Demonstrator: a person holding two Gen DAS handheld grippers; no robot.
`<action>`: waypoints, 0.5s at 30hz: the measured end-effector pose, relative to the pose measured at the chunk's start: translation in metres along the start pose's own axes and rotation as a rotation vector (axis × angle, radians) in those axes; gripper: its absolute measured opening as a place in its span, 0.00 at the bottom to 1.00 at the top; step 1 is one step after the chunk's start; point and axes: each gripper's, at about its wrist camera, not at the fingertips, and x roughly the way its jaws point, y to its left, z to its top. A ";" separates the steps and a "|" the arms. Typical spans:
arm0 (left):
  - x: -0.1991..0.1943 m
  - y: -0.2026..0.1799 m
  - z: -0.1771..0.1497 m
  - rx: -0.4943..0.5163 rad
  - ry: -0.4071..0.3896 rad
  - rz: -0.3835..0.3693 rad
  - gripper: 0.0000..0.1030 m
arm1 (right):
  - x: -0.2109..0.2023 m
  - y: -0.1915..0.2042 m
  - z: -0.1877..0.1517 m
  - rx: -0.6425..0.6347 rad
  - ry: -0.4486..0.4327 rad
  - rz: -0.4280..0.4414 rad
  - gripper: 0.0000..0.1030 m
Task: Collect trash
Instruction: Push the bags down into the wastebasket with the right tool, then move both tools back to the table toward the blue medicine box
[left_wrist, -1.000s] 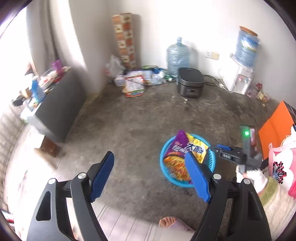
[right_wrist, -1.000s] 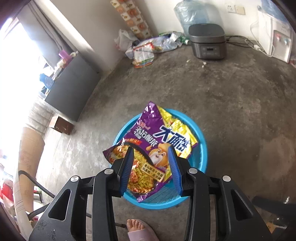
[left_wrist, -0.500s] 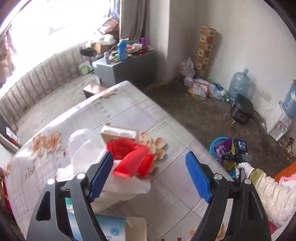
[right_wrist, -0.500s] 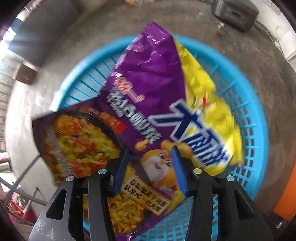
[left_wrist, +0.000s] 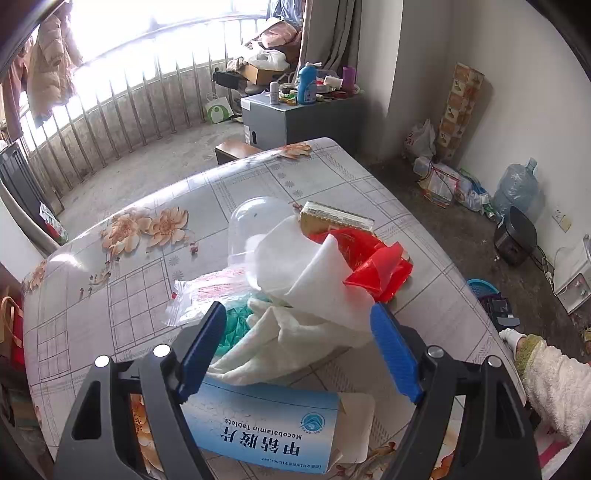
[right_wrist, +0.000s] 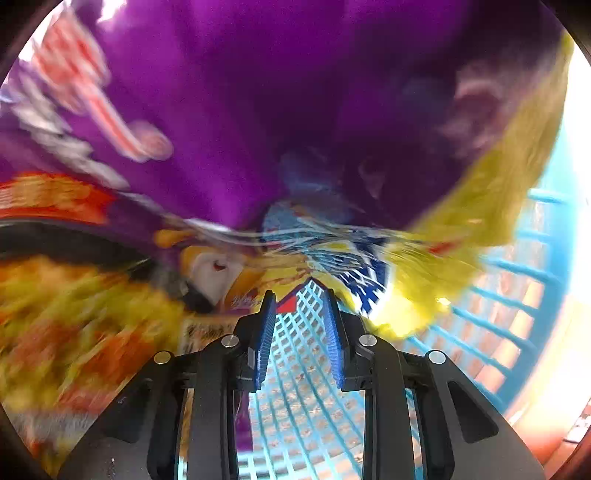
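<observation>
My left gripper is open above a table, just in front of a trash pile: white tissue sheets, a red plastic bag, a clear zip bag, a clear plastic dome and a blue medicine box. My right gripper is inside the blue basket, jaws narrowly apart, pushing against the purple and yellow noodle wrapper, which fills the view. Its blue fingertips touch the wrapper's lower edge. The basket also shows on the floor in the left wrist view.
The table has a floral cover. A grey cabinet with bottles stands behind it. On the floor are a rice cooker, a water jug and bags by the wall. My right sleeve is at the table's right edge.
My left gripper has swung from the floor to the table and closed in on the trash pile. My right gripper has pushed down into the basket, pressing the noodle wrapper; its jaws stay narrow.
</observation>
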 end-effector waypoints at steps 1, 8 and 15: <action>-0.002 0.000 -0.002 0.002 -0.008 0.000 0.76 | -0.010 -0.006 -0.007 0.009 -0.030 0.013 0.27; -0.018 0.012 -0.013 -0.028 -0.056 -0.033 0.76 | -0.109 -0.056 -0.092 0.056 -0.324 0.159 0.29; -0.053 0.036 -0.033 -0.064 -0.142 -0.034 0.81 | -0.281 -0.046 -0.238 -0.005 -0.949 0.349 0.86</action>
